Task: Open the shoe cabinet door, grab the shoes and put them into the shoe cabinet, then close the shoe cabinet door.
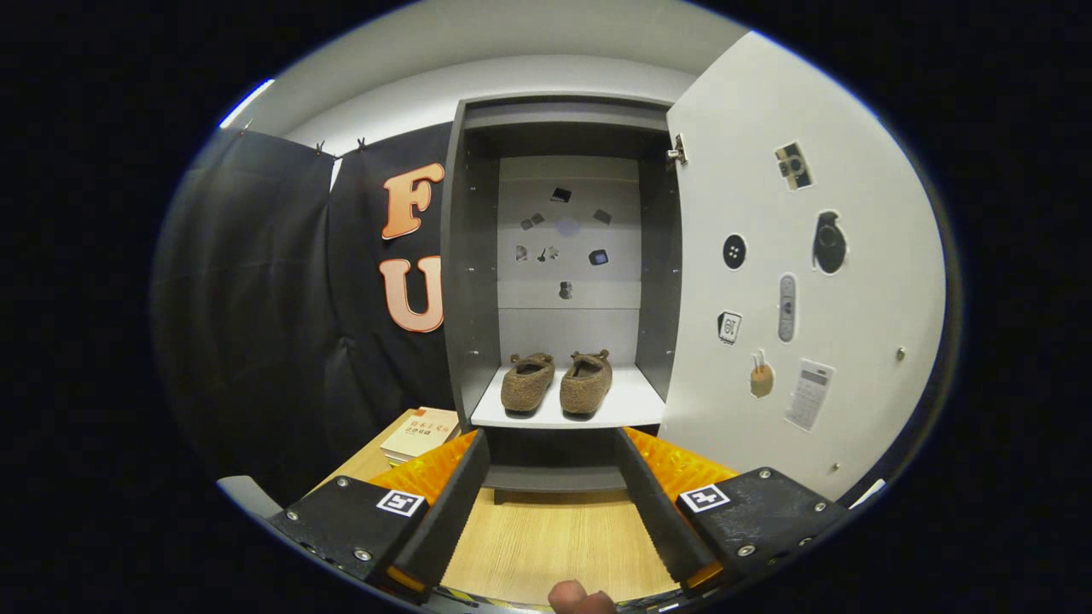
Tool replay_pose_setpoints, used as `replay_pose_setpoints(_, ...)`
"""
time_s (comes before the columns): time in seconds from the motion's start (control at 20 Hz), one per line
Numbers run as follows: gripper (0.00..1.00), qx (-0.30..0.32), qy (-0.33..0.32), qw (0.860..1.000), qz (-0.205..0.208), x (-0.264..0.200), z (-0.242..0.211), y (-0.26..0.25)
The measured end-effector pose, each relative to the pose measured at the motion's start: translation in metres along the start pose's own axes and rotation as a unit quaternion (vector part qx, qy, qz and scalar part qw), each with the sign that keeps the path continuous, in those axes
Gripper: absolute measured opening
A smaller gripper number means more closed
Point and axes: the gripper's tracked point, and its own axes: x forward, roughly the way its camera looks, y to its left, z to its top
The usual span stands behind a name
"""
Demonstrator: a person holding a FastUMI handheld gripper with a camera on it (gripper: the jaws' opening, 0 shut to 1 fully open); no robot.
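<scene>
Your claw (553, 499) hangs open and empty before the shoe cabinet (478, 281), door (793, 281) swung wide, shoes (556, 382) side by side on its shelf (636, 401).

A pair of fuzzy brown shoes (556, 382) sits side by side, upright, on the white shelf of the grey shoe cabinet (473, 281). The cabinet's white door (768, 409) stands swung wide open at the shoes' right.

Book: you see one (420, 431) lying flat on the wooden table (554, 537), left of the cabinet.
</scene>
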Motion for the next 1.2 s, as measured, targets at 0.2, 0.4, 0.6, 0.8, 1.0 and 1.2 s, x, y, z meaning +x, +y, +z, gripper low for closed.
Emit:
replay_pose_setpoints(0.2,0.93,0.004,-0.006,1.000,0.011,-0.041,-0.005,-0.027)
replay_pose_setpoints(0.4,0.93,0.020,-0.028,0.999,0.013,-0.080,-0.004,-0.068)
replay_pose_setpoints(0.6,0.93,0.028,-0.043,0.999,0.016,-0.100,-0.015,-0.112)
replay_pose_setpoints(0.8,0.93,0.039,-0.064,0.997,-0.008,-0.110,-0.017,-0.160)
replay_pose_setpoints(1.0,0.93,0.063,-0.081,0.994,-0.032,-0.108,-0.011,-0.206)
replay_pose_setpoints(1.2,0.93,0.068,-0.095,0.991,-0.063,-0.104,-0.004,-0.247)
